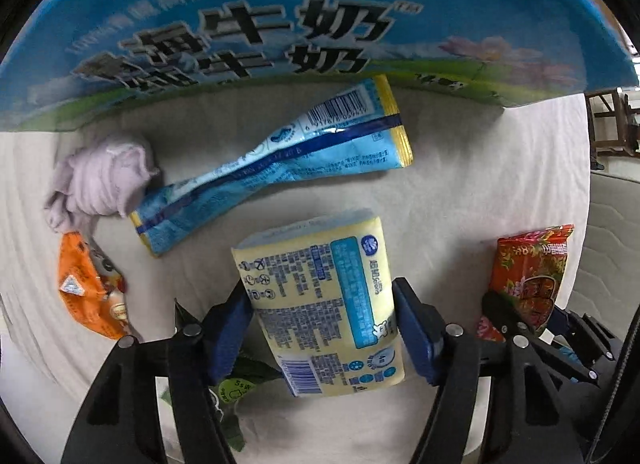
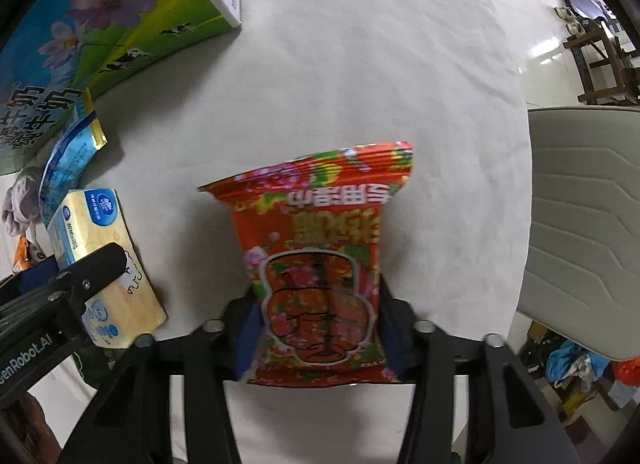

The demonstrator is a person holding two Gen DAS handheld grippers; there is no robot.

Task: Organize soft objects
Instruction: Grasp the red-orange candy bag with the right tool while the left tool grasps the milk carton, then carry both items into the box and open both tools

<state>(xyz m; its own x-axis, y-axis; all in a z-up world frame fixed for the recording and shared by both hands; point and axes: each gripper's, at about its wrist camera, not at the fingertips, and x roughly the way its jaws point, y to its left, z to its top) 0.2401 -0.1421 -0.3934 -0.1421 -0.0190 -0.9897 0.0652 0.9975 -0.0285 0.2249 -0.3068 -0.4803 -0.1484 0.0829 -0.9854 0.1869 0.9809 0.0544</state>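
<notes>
A yellow tissue pack (image 1: 320, 304) lies on the white cloth, and my left gripper (image 1: 324, 324) points down over it, with both blue pads against its long sides. The same pack (image 2: 100, 232) shows at the left of the right wrist view. A red flowered snack bag (image 2: 320, 264) is pinched at the waist by my right gripper (image 2: 320, 324), which is shut on it. That bag (image 1: 528, 276) also appears at the right of the left wrist view.
A blue and green milk carton box (image 1: 280, 23) stands behind. In front of it lie a long blue pouch (image 1: 280, 167), a lilac cloth (image 1: 100, 179), an orange packet (image 1: 88, 288) and a green packet (image 1: 236, 384). A pale chair (image 2: 584, 223) stands past the table edge.
</notes>
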